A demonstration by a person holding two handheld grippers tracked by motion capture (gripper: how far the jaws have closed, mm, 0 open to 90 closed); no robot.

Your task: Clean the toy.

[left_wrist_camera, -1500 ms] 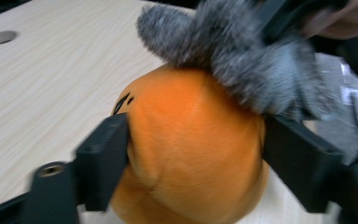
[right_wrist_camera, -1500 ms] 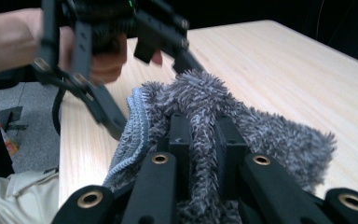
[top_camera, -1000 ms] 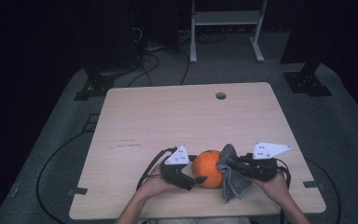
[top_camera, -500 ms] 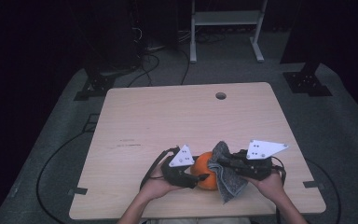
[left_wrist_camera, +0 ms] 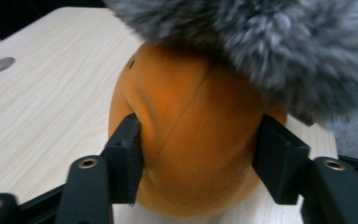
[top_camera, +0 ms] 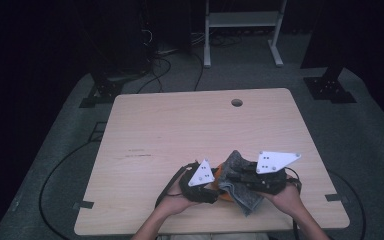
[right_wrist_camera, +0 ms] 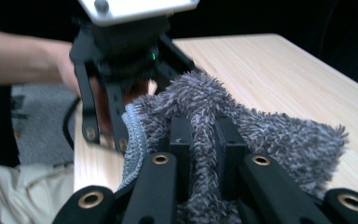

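At the near edge of the pale wood-grain surface [top_camera: 180,130], the left tool [left_wrist_camera: 198,158] has just been closing its jaws onto a smooth, rounded orange ball [left_wrist_camera: 191,140], which dents slightly under the pads. The right tool [right_wrist_camera: 200,140], jaws pinched tight on a shaggy grey cloth [right_wrist_camera: 261,135], has lifted it from beside the ball to drape over the top. With the ball steadied, wiping looks ready to begin.
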